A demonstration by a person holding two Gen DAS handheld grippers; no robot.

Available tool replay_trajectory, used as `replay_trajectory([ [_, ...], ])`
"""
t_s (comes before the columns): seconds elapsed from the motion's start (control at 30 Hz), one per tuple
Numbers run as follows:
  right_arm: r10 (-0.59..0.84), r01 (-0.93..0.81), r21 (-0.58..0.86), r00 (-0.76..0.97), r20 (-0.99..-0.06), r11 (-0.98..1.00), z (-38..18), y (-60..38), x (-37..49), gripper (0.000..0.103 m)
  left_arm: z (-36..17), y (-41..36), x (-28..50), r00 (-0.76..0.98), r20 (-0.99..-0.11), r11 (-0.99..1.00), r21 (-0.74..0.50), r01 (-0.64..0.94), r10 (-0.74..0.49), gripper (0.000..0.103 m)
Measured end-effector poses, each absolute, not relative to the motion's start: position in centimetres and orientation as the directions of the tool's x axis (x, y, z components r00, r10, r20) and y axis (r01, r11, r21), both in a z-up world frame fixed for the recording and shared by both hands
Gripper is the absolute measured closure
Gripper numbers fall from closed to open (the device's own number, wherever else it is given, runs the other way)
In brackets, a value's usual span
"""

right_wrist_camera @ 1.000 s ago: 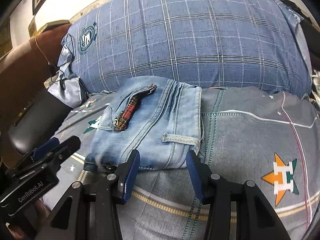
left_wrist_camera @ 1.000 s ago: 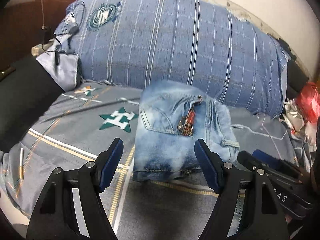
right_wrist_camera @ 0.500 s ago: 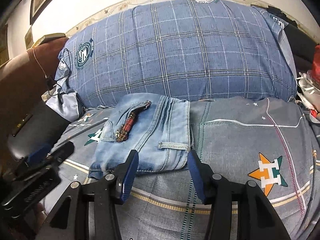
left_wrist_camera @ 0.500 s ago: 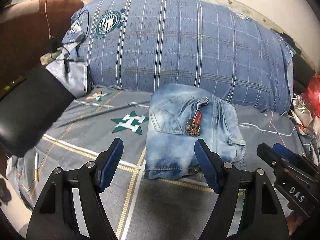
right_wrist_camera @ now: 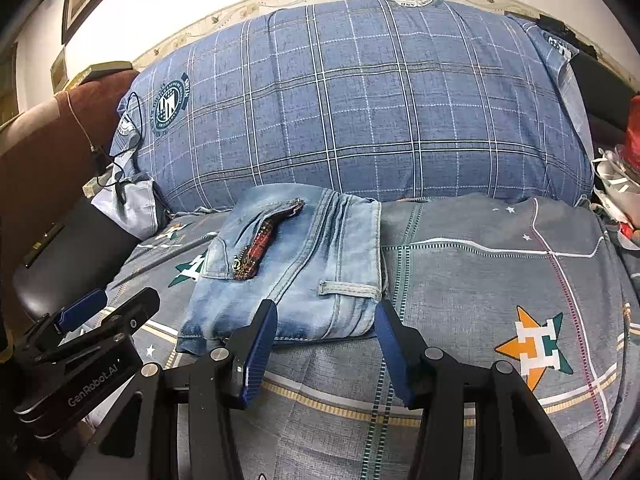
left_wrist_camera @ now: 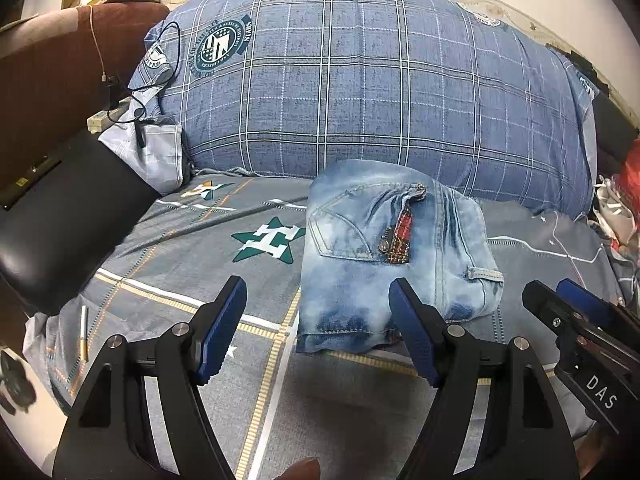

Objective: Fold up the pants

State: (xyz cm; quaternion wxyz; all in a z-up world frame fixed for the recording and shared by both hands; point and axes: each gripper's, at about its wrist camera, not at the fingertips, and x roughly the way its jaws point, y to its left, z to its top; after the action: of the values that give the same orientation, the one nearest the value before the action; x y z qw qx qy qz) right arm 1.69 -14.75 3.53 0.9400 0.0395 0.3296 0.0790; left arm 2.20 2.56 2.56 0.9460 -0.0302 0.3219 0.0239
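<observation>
Jeans lie folded into a compact, roughly square stack on the bedsheet, back edge touching the big plaid pillow, near edge facing both tools. Fold looks done, judging by the tidy shape, so the placement reads as a finished parcel parked mid-bed. Left gripper hovers just short of the near hem, jaws wide, nothing between the pads, no contact. Right gripper likewise sits just in front of the hem, jaws well apart and empty; pointing down at the stack, not gripping. Both seem clear so the stack lies undisturbed. Denim is pale acid-wash, stiffish, thick where layers stack; top face shows a curved pocket seam, a belt loop and an open fly with red plaid lining and metal zipper. Sheet is soft grey cotton with star prints and stripes, slightly rumpled. Pillow is puffy, blue check. Pads are ribbed blue rubber on black plastic arms.
</observation>
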Motion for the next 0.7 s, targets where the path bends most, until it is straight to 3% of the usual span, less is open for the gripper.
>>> replay_trajectory([
  [0.7, 0.173, -0.121, 0.126, 0.757, -0.63, 0.985, 3.16, -14.77, 1.78, 0.054, 2.31, 2.31, 2.22, 0.785, -0.619, 0.998, -0.029, -0.055, 0.026, 0.029],
])
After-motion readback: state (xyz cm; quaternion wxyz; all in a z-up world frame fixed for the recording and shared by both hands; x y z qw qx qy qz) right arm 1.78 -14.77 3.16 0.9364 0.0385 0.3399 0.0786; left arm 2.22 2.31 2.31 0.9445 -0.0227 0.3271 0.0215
